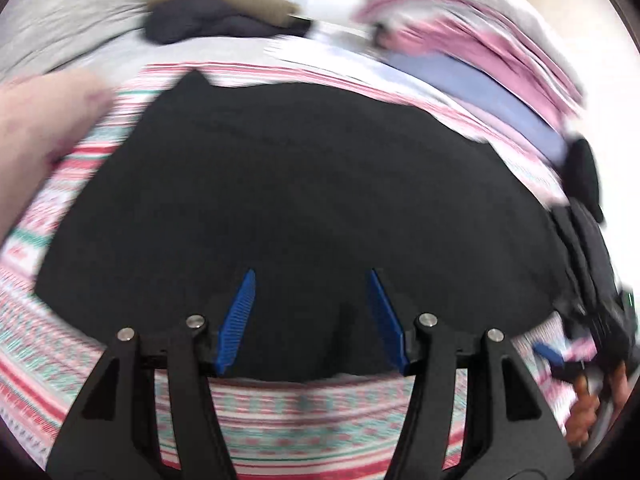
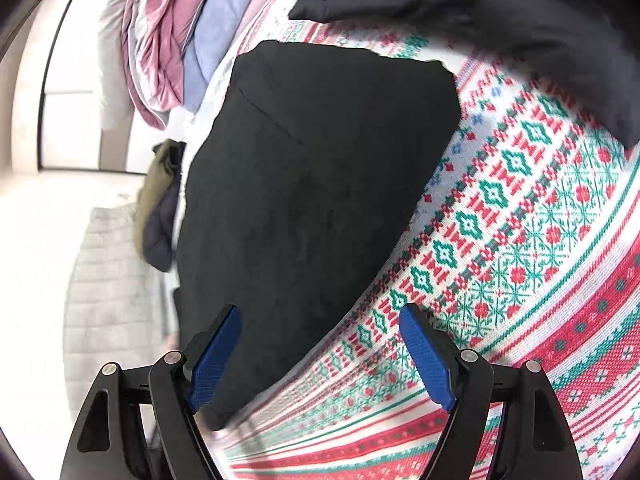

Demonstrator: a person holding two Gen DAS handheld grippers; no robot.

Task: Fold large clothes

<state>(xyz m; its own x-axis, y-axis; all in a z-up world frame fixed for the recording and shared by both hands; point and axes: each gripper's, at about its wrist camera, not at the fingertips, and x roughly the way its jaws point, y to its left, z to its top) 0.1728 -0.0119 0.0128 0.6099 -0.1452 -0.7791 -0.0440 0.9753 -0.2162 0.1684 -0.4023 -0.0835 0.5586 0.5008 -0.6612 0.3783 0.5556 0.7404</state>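
Blue-padded left gripper (image 1: 312, 320) hangs spread open, empty, over a folded black fabric garment (image 1: 288, 208) lying flat on a red, green and white patterned blanket (image 1: 304, 412). Right gripper (image 2: 320, 356) is likewise open, straddling the garment's edge.

One black garment (image 1: 288, 200), one patterned blanket (image 2: 520, 240), two tools, left (image 1: 312, 280) and right (image 2: 320, 316), one clothes pile (image 2: 180, 40)
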